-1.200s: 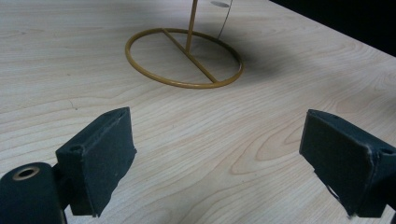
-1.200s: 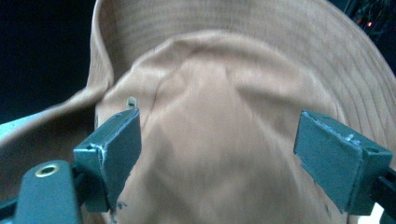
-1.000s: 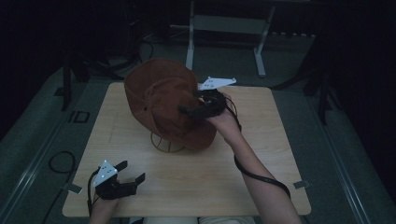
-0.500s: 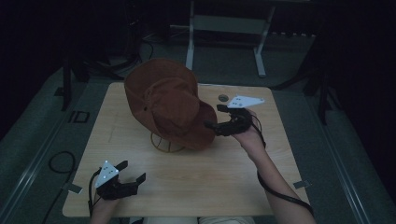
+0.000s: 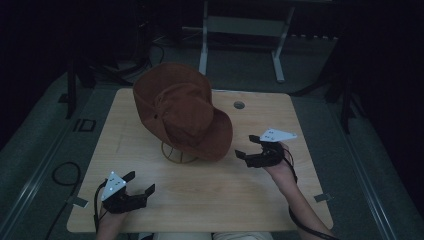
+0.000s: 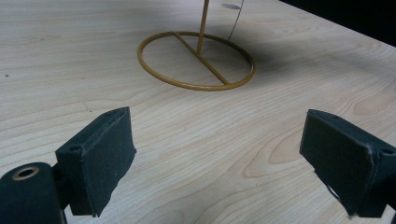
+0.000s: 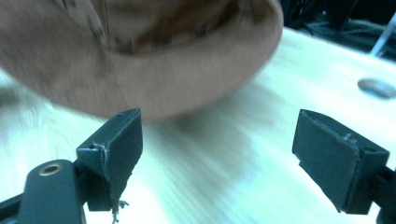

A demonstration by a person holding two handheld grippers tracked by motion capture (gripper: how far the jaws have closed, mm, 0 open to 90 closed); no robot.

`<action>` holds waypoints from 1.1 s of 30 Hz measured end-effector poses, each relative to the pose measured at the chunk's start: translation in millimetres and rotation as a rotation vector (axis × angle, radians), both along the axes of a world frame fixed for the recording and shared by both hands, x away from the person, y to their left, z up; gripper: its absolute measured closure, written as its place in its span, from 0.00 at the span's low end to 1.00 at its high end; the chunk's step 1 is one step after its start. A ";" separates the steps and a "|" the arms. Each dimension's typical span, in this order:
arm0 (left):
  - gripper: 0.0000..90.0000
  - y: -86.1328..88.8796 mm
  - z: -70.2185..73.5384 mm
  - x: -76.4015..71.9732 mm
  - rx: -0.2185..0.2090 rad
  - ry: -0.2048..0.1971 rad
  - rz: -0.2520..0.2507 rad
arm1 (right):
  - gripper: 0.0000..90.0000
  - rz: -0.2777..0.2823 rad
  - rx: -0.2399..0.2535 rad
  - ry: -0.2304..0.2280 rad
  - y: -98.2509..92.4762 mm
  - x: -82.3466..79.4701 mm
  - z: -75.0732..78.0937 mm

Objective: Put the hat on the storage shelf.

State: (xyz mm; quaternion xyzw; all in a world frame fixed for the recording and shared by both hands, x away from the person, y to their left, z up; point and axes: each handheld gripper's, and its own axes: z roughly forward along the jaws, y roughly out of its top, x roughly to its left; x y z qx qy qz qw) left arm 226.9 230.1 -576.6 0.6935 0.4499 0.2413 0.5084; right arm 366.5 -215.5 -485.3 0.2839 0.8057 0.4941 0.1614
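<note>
A brown brimmed hat (image 5: 181,110) hangs tilted on a thin gold wire stand (image 5: 178,154) in the middle of the wooden table (image 5: 280,115). My right gripper (image 5: 248,147) is open just right of the hat's brim, apart from it; in the right gripper view the brim (image 7: 154,65) fills the top, blurred. Near the front left edge of the table my left gripper (image 5: 139,183) rests open with nothing between its jaws. The stand's ring base (image 6: 196,60) lies ahead of it in the left gripper view.
A round grey grommet (image 5: 239,105) is set in the table behind the hat. A metal frame on legs (image 5: 240,30) stands on the floor beyond the table. A black cable loop (image 5: 62,175) lies on the floor at left.
My right gripper has let go of the hat and drawn back to the right and toward the front. The hat now hangs on the stand. The left gripper has stayed put.
</note>
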 end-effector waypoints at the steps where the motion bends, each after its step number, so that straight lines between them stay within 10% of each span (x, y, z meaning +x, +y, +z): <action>1: 0.11 -0.1 -0.1 0.0 0.000 0.000 -0.002 | 0.18 -0.002 -0.007 0.006 -2.2 -1.1 -4.9; 33: 0.11 0.5 -0.6 0.6 0.005 0.001 0.003 | 0.18 -0.005 -0.026 0.097 -50.6 -51.9 -80.1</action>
